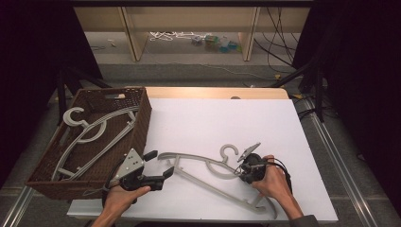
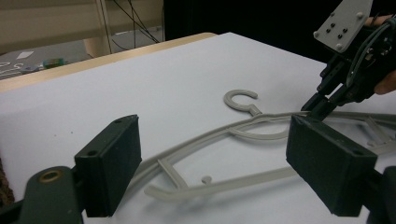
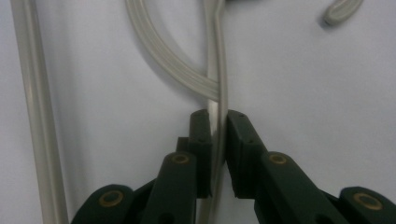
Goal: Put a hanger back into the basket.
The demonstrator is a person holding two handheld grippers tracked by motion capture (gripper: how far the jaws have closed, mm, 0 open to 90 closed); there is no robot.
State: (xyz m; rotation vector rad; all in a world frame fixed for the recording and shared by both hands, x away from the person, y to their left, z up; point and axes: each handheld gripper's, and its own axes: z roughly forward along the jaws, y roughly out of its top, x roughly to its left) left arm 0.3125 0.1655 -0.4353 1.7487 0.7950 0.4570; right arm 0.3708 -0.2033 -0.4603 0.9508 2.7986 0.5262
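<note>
- I count 2 grippers, 1 in each hand, and 1 grey hanger [image 1: 208, 172] lying flat on the white table [image 1: 213, 118].
- There is 1 brown basket [image 1: 142, 118] at the left side of the table, and it holds what looks like 2 more grey hangers [image 1: 90, 135].
- The hanger on the table is at the near side, between the 2 hands, well right of the basket.
- Its long line runs from the left, by the left gripper [image 1: 161, 165], down to the near right corner past the right hand [image 1: 274, 182].
- Its hook [image 1: 229, 151] points to the far side of the table, with the open part of the hook facing right.
- The right gripper [image 1: 244, 171] is clenched on the hanger's thin top bar, just beside the hook.
- The right gripper view shows that bar [image 3: 219, 116] squeezed tight between the 2 black pads [image 3: 201, 135], which the high view is too small to show.
- The left gripper is released, its jaws spread wide apart and holding nothing.
- The left gripper view shows the hanger's left end [image 2: 182, 182] lying between the wide pads [image 2: 109, 163] but farther off, not touched.
- That view also shows the right gripper [image 2: 317, 105] pinching down on the bar at the far right.
- The high view takes in the basket and the floor beyond the table.
</note>
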